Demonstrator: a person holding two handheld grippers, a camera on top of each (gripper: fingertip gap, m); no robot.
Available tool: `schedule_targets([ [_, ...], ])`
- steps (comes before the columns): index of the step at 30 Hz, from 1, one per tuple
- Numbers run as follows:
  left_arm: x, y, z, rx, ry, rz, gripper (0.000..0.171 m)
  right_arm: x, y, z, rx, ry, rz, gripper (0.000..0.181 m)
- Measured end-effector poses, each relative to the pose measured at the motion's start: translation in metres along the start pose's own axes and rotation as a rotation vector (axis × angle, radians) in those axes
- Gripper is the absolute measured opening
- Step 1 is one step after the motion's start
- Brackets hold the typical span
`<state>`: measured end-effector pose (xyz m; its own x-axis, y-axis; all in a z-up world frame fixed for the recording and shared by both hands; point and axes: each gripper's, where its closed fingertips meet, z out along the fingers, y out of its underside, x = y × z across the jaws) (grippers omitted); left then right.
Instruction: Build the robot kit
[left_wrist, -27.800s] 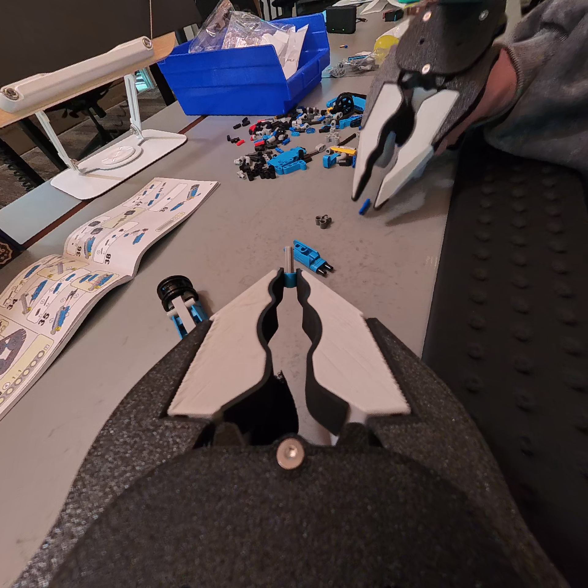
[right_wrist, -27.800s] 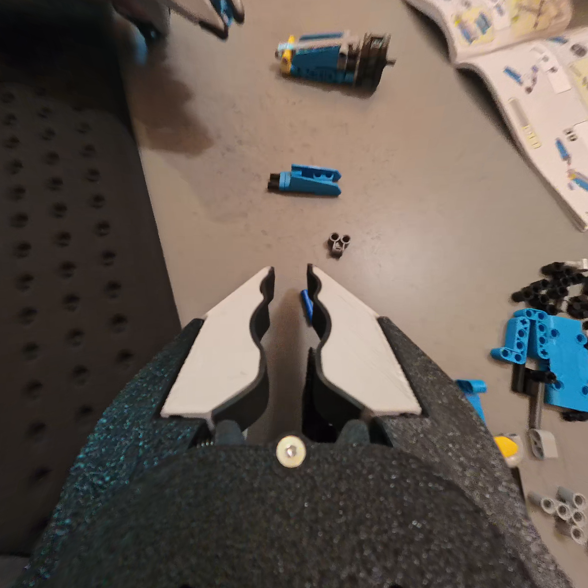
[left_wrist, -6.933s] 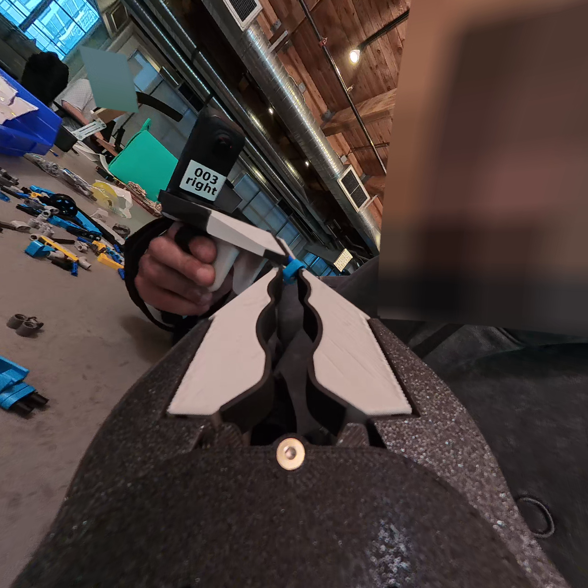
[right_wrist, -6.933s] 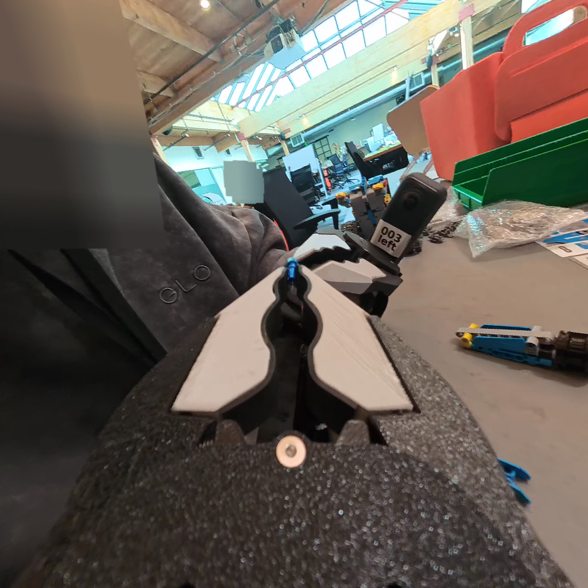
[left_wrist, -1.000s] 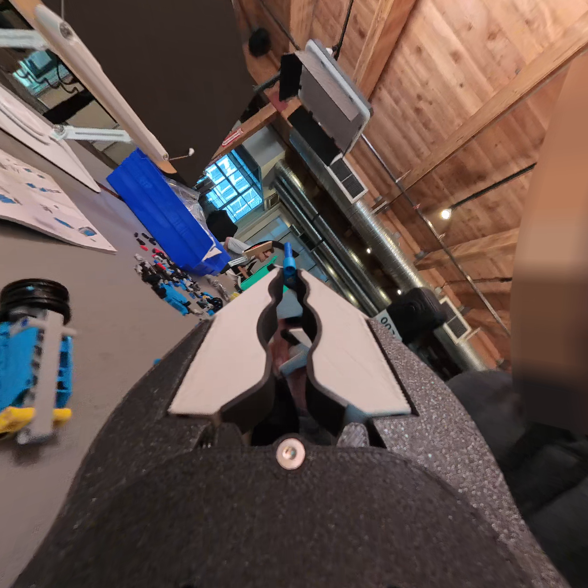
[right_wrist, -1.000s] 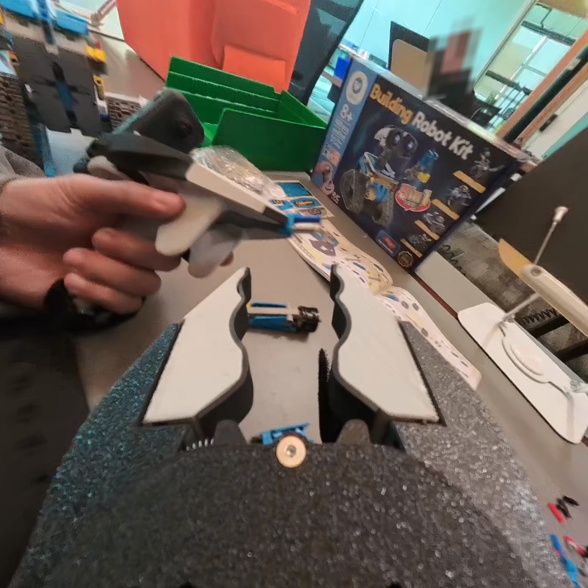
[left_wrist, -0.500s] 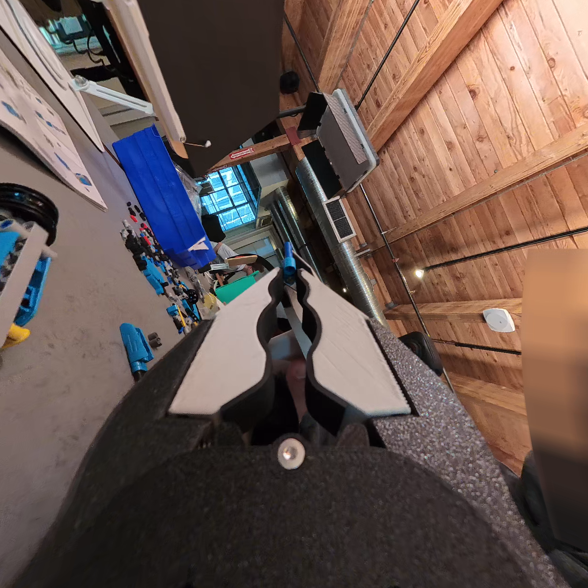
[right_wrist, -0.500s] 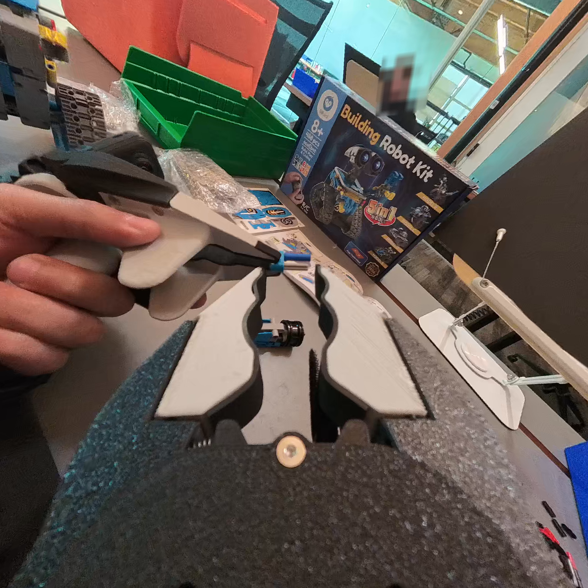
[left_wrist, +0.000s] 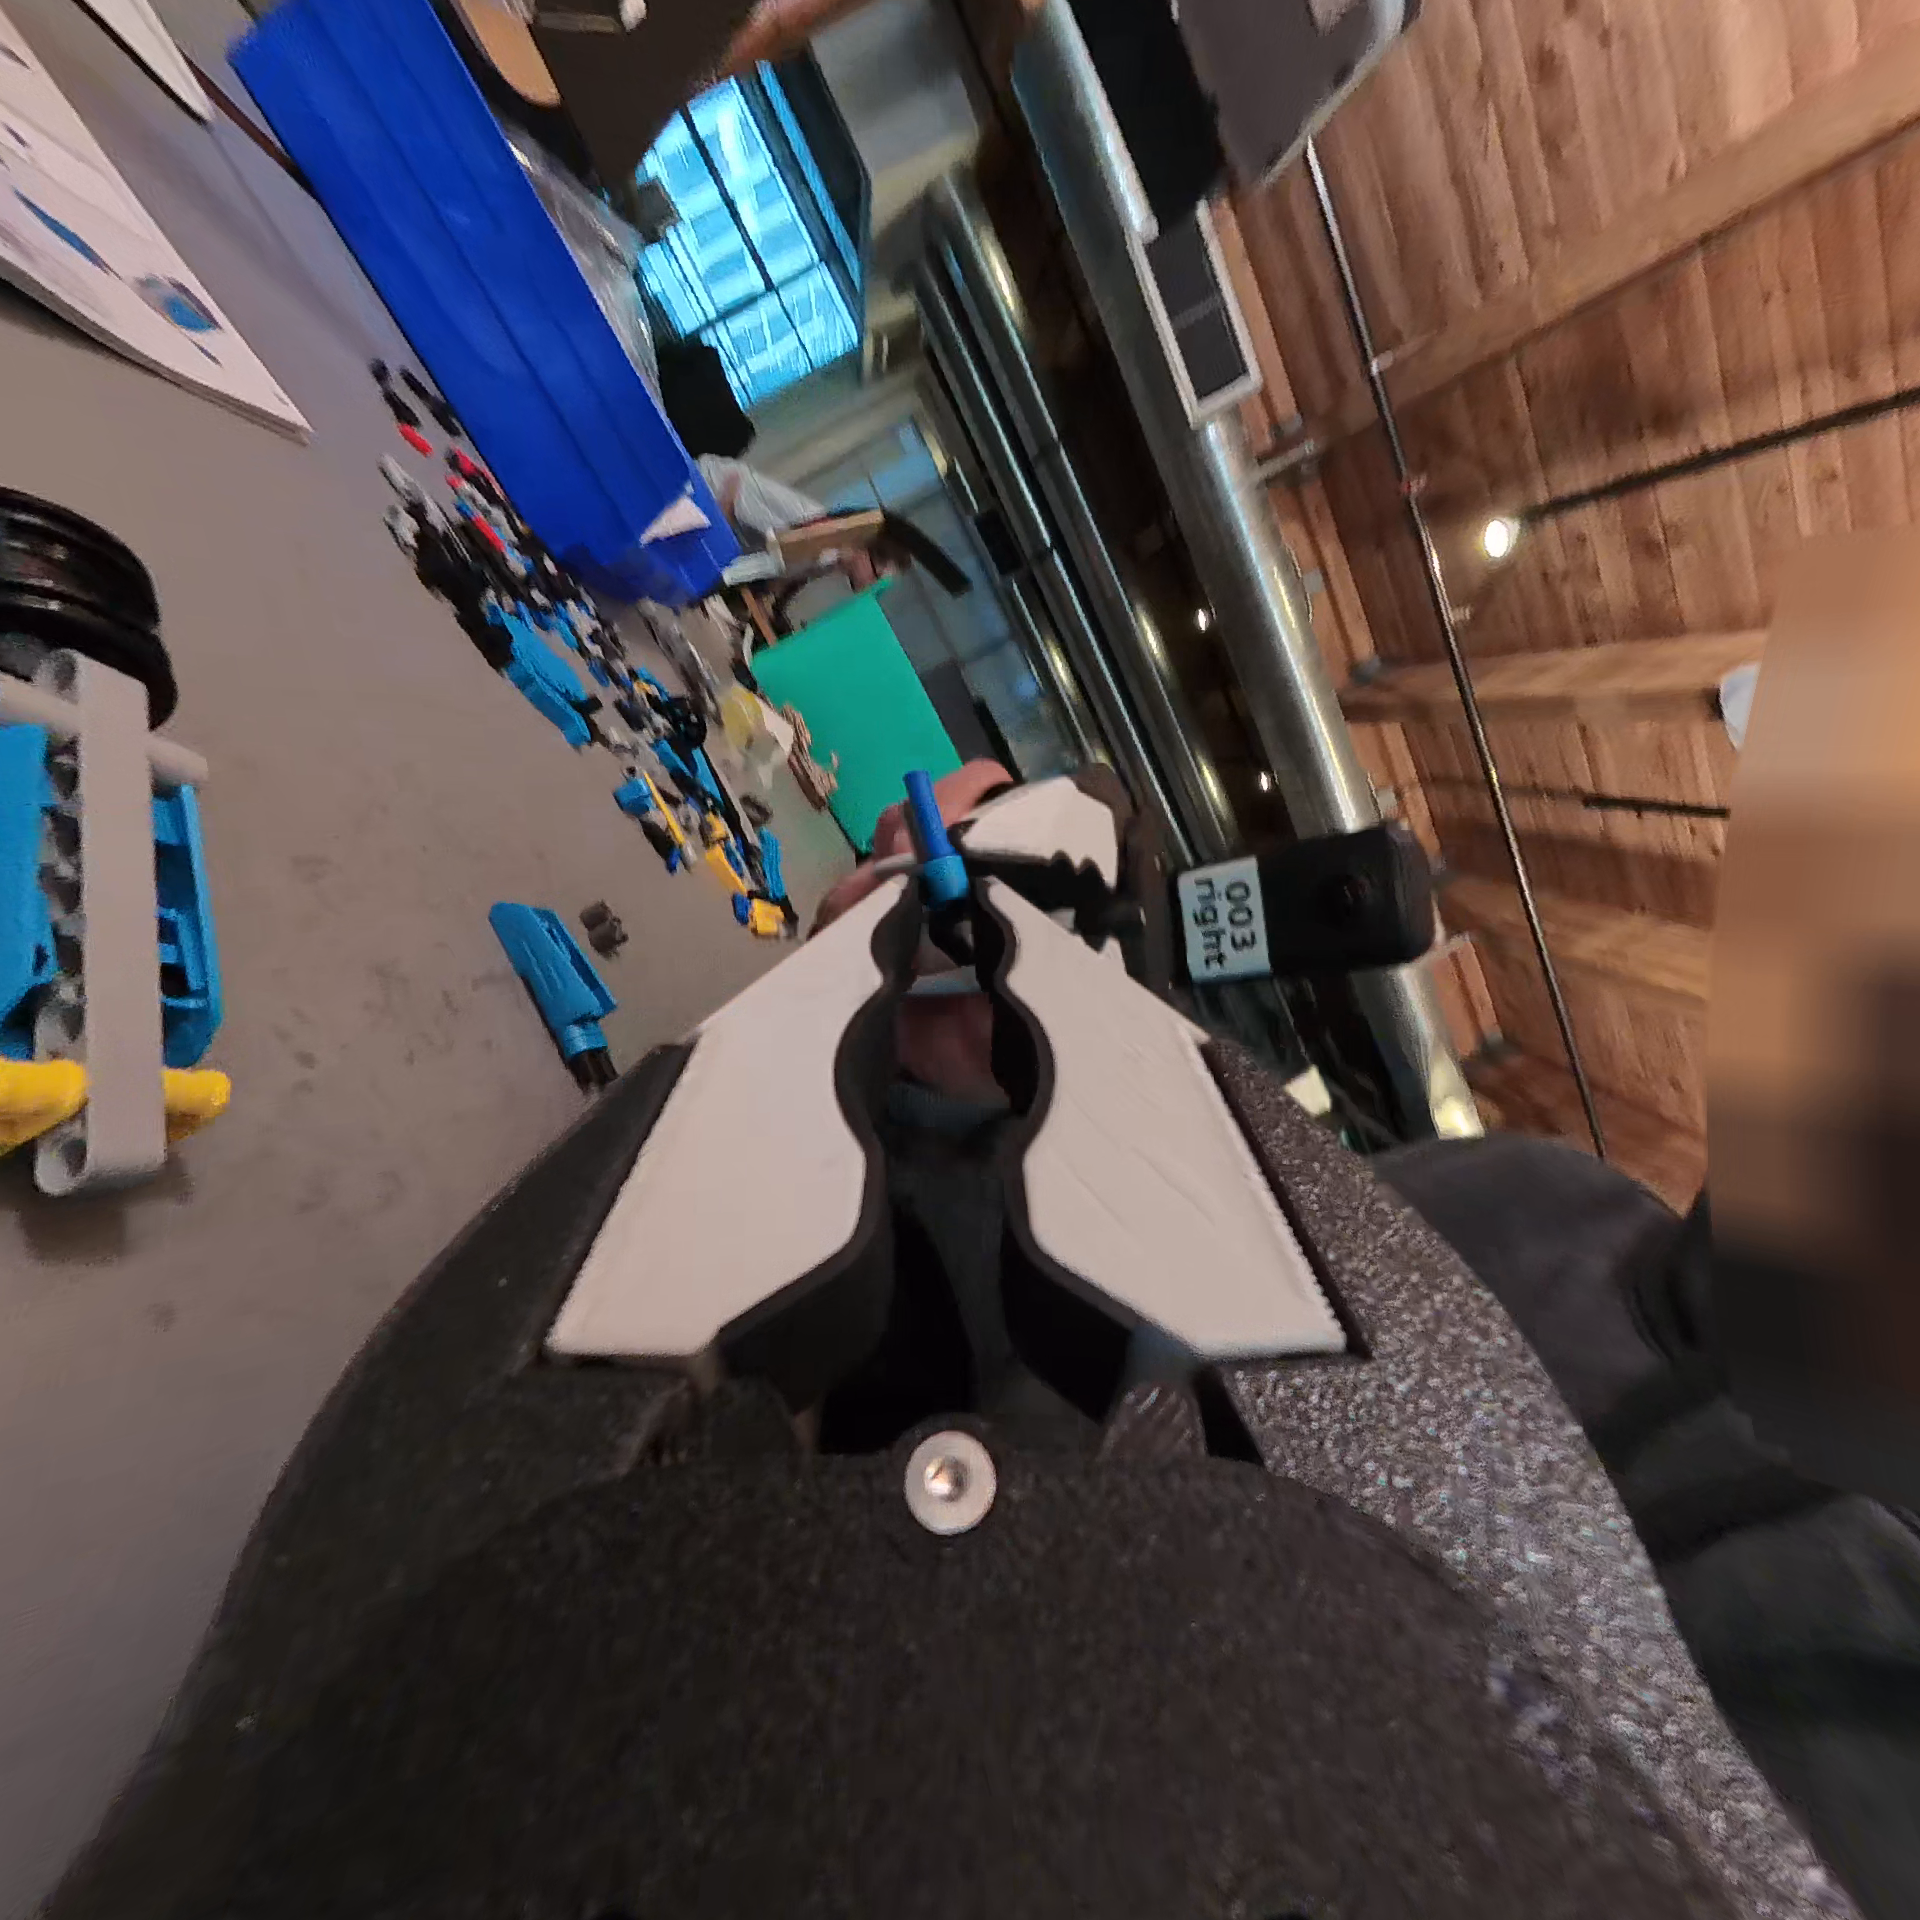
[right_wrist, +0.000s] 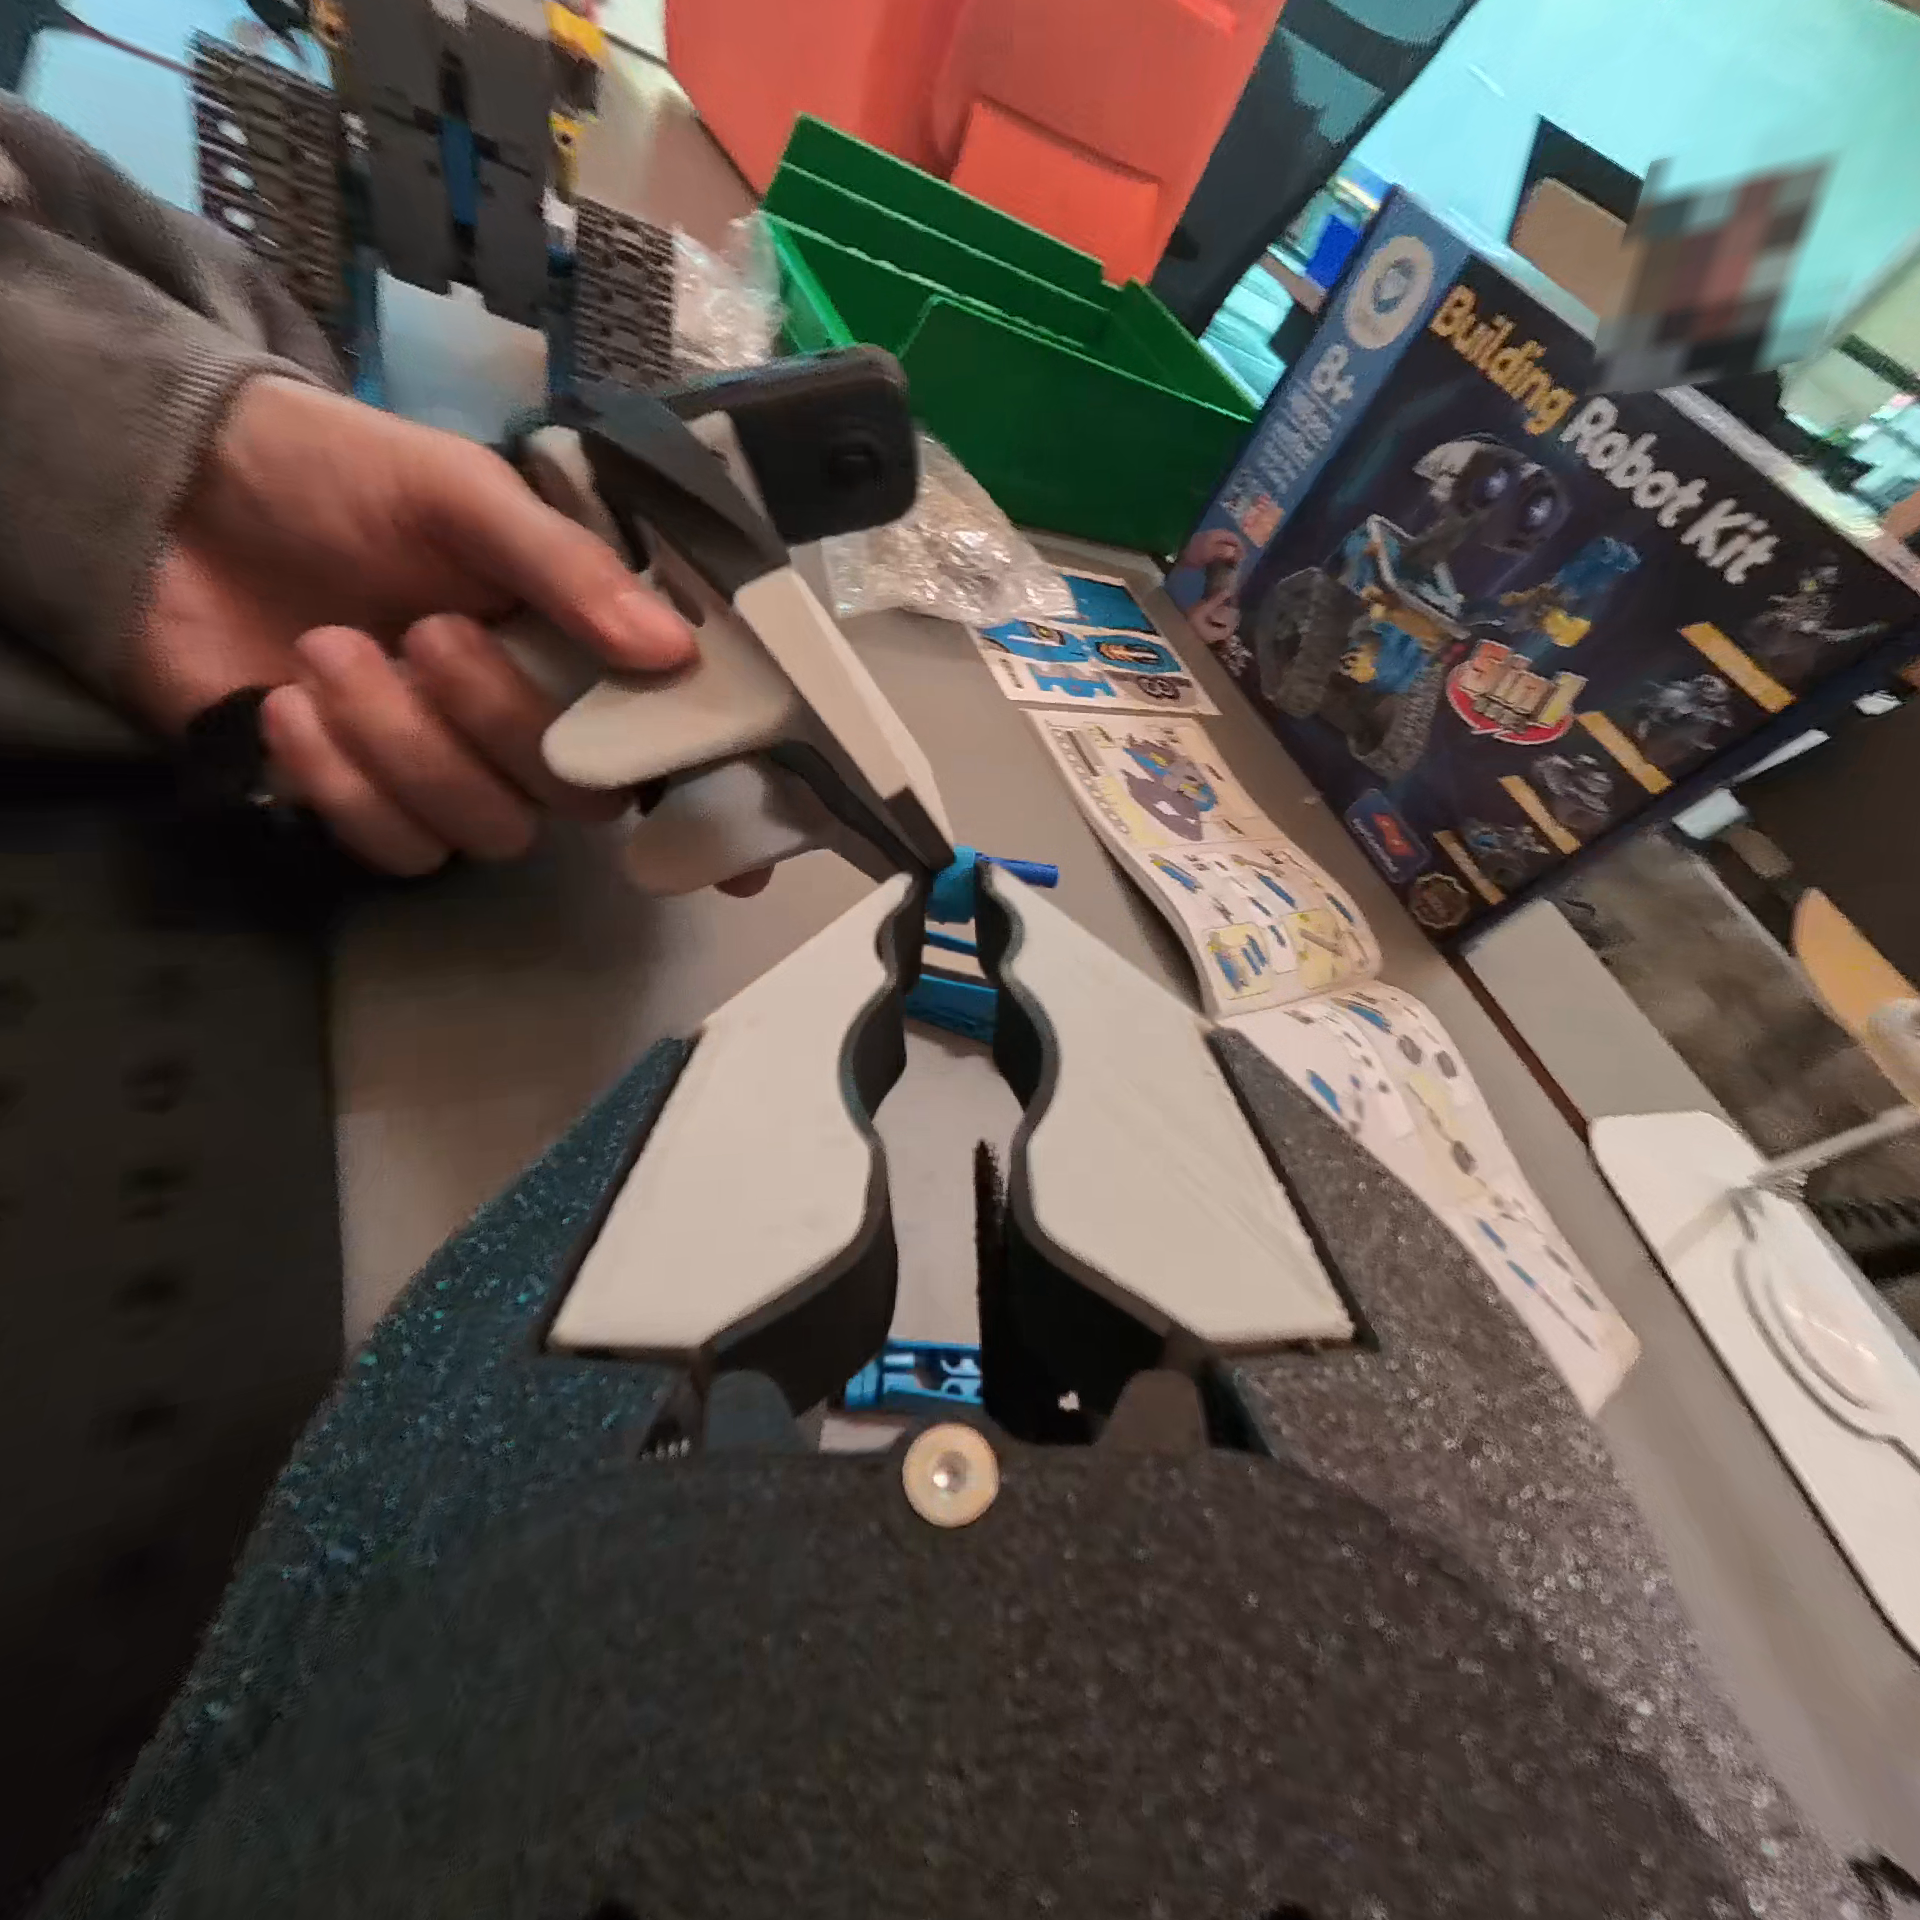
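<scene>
The left gripper (left_wrist: 943, 914) is pinching a small blue connector piece (left_wrist: 938, 871) at its fingertips — a dark blue pin is sticking out of it. The right gripper (left_wrist: 1023, 847) is sitting just beyond, tips touching the same piece. On the grey table (left_wrist: 312, 831) at left a blue-and-grey wheeled assembly (left_wrist: 94, 883) is lying, with a blue wedge part (left_wrist: 556, 982) nearer and loose parts (left_wrist: 582, 665) scattering toward a far blue bin (left_wrist: 468, 281).

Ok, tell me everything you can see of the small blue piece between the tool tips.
The small blue piece looks like glossy plastic: a short light-blue connector body with a darker blue pin projecting from it. It is in the air above the grey table, touching nothing on it. It is pinched at the tips of the left tool, and the right tool looks closed on it too. Blur hides finer detail.
</scene>
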<state>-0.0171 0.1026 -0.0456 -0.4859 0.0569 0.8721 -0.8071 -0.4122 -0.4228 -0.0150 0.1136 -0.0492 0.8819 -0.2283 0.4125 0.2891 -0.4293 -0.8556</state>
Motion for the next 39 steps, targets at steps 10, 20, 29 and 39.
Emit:
schedule_targets([
  [10, -0.007, 0.006, 0.003, -0.039, -0.022, 0.009, 0.006, 0.005, 0.015, -0.002, -0.012, -0.059, 0.11, 0.032],
  [20, -0.008, 0.017, 0.007, -0.12, -0.03, 0.023, 0.02, -0.006, 0.018, 0.0, -0.037, -0.106, 0.052, 0.026],
  [29, -0.019, 0.022, 0.005, -0.165, -0.104, 0.064, 0.006, -0.01, 0.023, 0.005, -0.088, -0.073, -0.03, 0.025],
  [39, -0.023, 0.026, 0.006, -0.198, -0.127, 0.066, 0.007, -0.011, 0.029, 0.004, -0.096, -0.11, -0.052, 0.024],
])
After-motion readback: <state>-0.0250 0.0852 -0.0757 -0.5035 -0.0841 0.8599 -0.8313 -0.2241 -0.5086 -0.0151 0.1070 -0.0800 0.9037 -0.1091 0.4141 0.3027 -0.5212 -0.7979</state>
